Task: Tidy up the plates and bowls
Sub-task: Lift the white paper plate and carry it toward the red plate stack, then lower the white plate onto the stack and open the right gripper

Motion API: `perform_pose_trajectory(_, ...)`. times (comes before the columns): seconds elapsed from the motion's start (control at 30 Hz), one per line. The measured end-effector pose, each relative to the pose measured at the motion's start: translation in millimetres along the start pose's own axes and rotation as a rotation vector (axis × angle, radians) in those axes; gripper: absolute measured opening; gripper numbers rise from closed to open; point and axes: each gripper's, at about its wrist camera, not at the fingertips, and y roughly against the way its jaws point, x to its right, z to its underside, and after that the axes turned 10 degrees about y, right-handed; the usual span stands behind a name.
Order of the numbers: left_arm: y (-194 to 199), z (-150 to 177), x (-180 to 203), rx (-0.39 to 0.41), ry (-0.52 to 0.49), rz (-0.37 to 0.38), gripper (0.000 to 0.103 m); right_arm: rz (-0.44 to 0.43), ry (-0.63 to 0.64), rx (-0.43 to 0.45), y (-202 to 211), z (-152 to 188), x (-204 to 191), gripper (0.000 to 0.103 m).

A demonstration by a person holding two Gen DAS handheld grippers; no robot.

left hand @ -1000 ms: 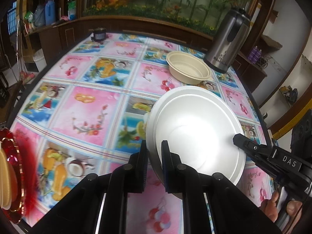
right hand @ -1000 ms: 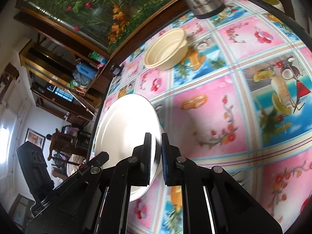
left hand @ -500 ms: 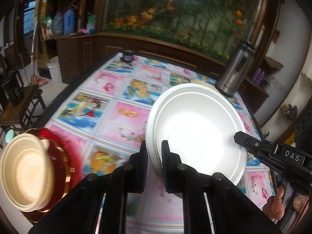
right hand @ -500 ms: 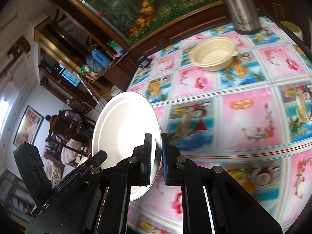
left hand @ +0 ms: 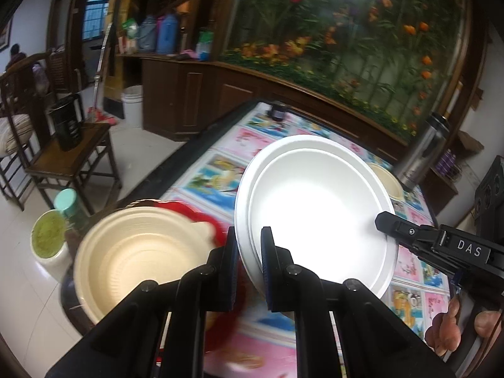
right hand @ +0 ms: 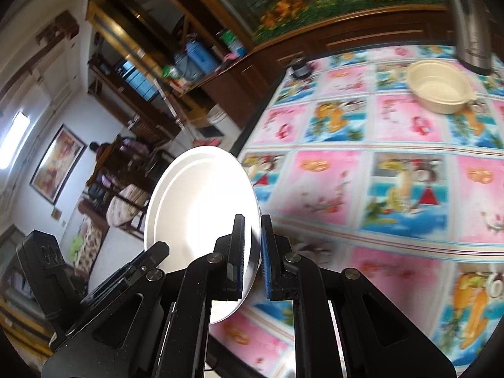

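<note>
A table covered in a glossy pink-and-blue fruit-print cloth [right hand: 362, 186] carries a cream round plastic bowl [right hand: 439, 86], a tall steel thermos jug [right hand: 471, 22] just beside it and a small dark jar [left hand: 278, 111] near the far edge

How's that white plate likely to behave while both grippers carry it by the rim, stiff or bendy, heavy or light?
The white plate looks like thin foam or molded pulp, so probably very light. The left gripper and right gripper pinch opposite edges and it keeps its shape, so fairly stiff, though the thin rim might dent. Its smooth surface could slip if tilted.
</note>
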Motion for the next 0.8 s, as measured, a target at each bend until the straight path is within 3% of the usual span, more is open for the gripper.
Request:
perform_pose_trajectory(0.43,27.0,-14.0,-78.2,0.034,0.068,-0.143,0.012,-0.108,0.13,-0.17,-87.2,10.7,-81.7,0.01)
perform_pose_trajectory(0.8,13.3,-2.4,-102.0,-0.05,0.105,-0.175,0.013,-0.103,0.15,-0.251,-113.2,23.3,-93.4,0.01)
